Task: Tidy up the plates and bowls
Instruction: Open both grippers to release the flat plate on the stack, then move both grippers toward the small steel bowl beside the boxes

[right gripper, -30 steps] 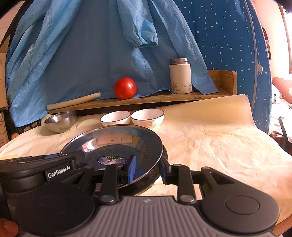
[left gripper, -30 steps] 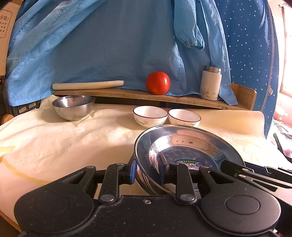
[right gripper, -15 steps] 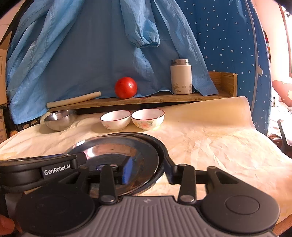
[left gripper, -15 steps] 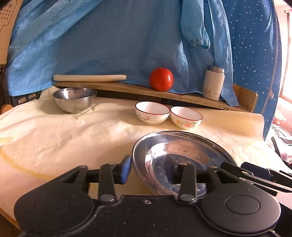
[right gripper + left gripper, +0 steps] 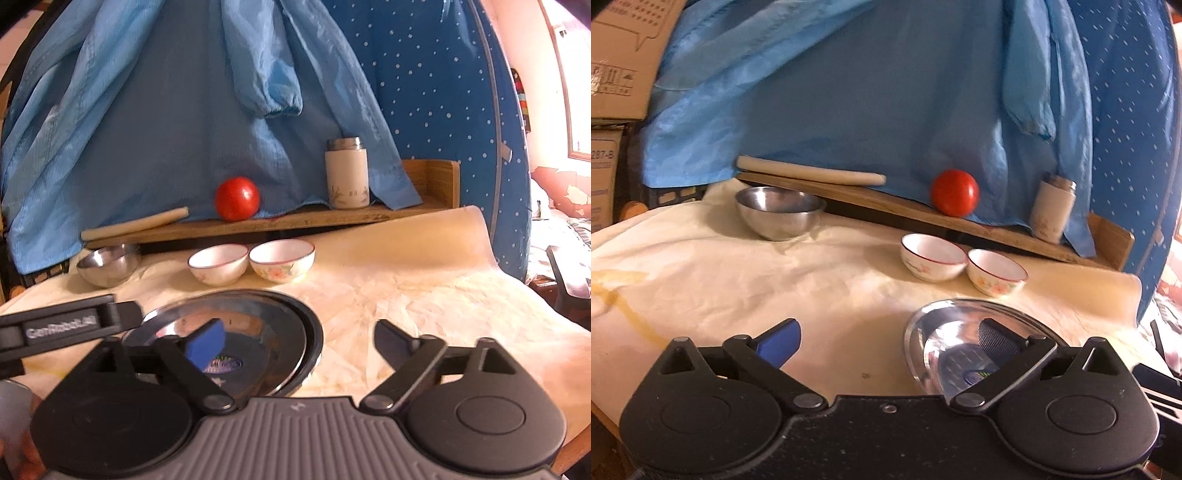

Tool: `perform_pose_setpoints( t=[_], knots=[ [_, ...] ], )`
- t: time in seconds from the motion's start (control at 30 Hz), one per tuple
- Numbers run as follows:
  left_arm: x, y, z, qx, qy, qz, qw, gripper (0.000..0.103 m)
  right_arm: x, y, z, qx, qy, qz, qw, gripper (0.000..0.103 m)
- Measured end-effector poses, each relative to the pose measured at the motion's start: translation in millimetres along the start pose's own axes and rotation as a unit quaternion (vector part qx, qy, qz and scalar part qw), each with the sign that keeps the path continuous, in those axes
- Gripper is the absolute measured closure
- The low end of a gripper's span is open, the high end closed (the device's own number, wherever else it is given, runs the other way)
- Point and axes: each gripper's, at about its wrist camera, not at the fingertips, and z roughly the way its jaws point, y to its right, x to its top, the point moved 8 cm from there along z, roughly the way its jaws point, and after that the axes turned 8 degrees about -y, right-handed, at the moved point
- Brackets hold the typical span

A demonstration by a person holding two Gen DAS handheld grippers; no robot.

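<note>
A stack of steel plates [image 5: 956, 332] [image 5: 258, 325] lies on the cream cloth near the front. My left gripper [image 5: 886, 339] is open, its right finger over the plate's left rim. My right gripper [image 5: 299, 341] is open, its left finger over the plate, its right finger beyond the rim. Two white floral bowls [image 5: 932, 256] [image 5: 997, 271] stand side by side behind the plates; they also show in the right wrist view [image 5: 218, 264] [image 5: 282, 260]. A steel bowl [image 5: 779, 212] [image 5: 107, 264] stands at the back left.
A wooden shelf [image 5: 295, 219] at the back carries a red tomato [image 5: 237, 198], a white thermos [image 5: 347, 177] and a rolling pin [image 5: 135, 223]. Blue cloth hangs behind. Cardboard boxes [image 5: 617, 59] stand at the left. The table edge drops off at the right.
Both grippers were shut on the top steel plate's rims, holding it up. They lowered it onto the stack, then opened wide and let go. The left gripper drew back leftward.
</note>
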Motion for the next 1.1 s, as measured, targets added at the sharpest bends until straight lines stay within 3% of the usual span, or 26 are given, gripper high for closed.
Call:
perform_pose_setpoints(
  t=[0.17,0.37,0.6,0.7,0.93,1.1],
  knots=[
    [23,-41,-2,0.025,0.012,-0.027,0.9993,0.001,12,-6,2,0.013,0.011,-0.004,1.0,0.002],
    [58,-101,9,0.045,0.01,-0.067,0.9967,0.001,32,-32,18,0.058,-0.01,-0.029,0.998,0.001],
    [90,-160,41,0.037,-0.018,-0.131,0.9905,0.001,67,-86,48,0.163,-0.081,-0.028,0.983,0.0],
    [102,-176,66,0.049,-0.039,-0.136,0.9888,0.001,84,-111,68,0.191,-0.103,-0.048,0.975,0.0],
    [116,-205,113,0.067,-0.074,-0.148,0.9839,0.001,105,-158,119,0.195,-0.148,-0.122,0.962,0.001],
    [128,-212,134,0.065,-0.069,-0.16,0.9826,0.001,115,-194,162,0.205,-0.169,-0.138,0.954,0.001]
  ],
)
